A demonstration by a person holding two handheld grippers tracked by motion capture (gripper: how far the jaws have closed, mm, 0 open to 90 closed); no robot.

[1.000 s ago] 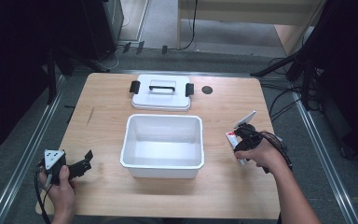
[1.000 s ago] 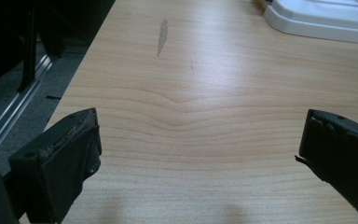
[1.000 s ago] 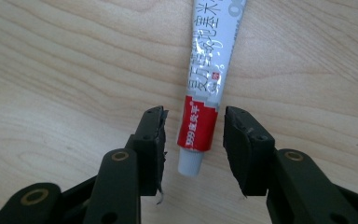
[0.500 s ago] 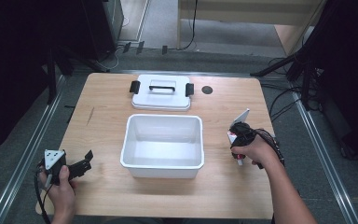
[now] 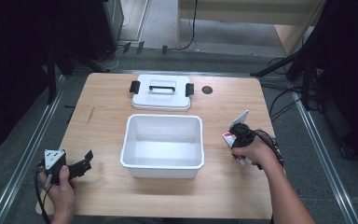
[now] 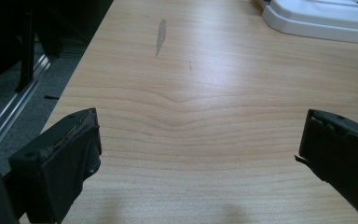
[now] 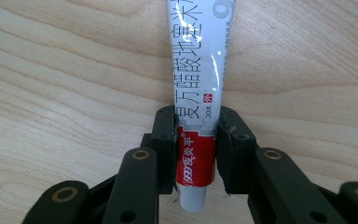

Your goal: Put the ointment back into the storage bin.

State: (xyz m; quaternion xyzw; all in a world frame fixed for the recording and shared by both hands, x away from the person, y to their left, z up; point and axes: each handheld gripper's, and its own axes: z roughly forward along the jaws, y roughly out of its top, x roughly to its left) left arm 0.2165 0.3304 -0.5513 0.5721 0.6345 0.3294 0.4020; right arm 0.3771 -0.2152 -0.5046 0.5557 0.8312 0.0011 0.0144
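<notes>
high view: right gripper (image 5: 240,135) holds tube (image 5: 239,122) at 3 o'clock of white bin (image 5: 162,146), long axis toward 1 | left gripper view: fingers (image 6: 70,154) wide over bare tabletop (image 6: 191,93) | right gripper view: fingers (image 7: 165,135) clamp tube's (image 7: 196,93) cap end, body toward 12

the right gripper (image 5: 239,135), clamped on the ointment tube (image 5: 237,125), is sitting a little closer to the white bin (image 5: 162,145) than a second ago, away from the tabletop's right edge. the tube's flat end is tilting more steeply toward the far edge.
</notes>
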